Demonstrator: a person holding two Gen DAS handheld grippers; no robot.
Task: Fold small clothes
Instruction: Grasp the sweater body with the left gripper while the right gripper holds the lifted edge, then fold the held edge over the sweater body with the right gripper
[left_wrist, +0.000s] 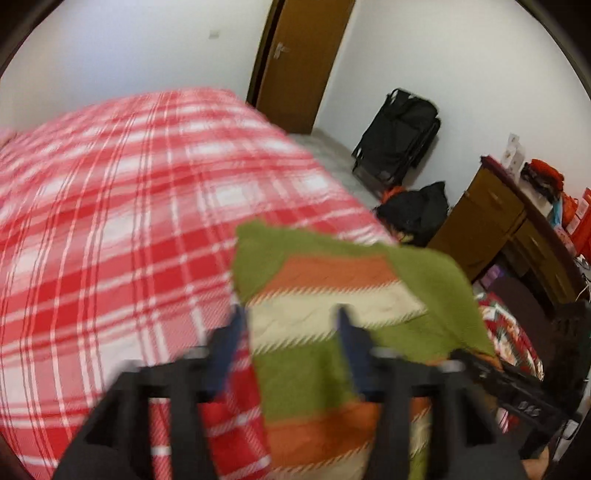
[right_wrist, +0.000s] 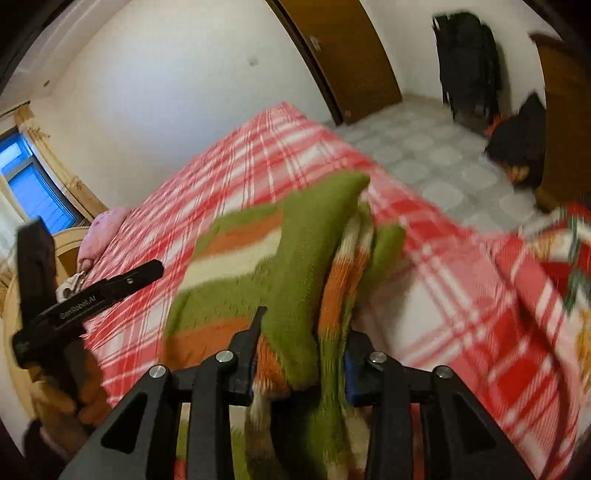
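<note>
A small knitted garment (left_wrist: 332, 295) with green, orange and cream stripes is lifted over a bed with a red and white plaid cover (left_wrist: 129, 221). In the left wrist view my left gripper (left_wrist: 290, 325) has its jaws apart, with the garment lying between and over them. In the right wrist view my right gripper (right_wrist: 301, 339) has the bunched garment (right_wrist: 303, 251) between its fingers; the cloth hides the tips. The left gripper's body (right_wrist: 92, 295) shows at the left edge of that view.
A brown door (left_wrist: 299, 62) stands behind the bed. A black suitcase (left_wrist: 399, 136) and a black bag (left_wrist: 417, 210) sit on the tiled floor (right_wrist: 443, 162). A wooden dresser (left_wrist: 498, 229) with clutter stands at the right. A pink pillow (right_wrist: 103, 232) lies near the headboard.
</note>
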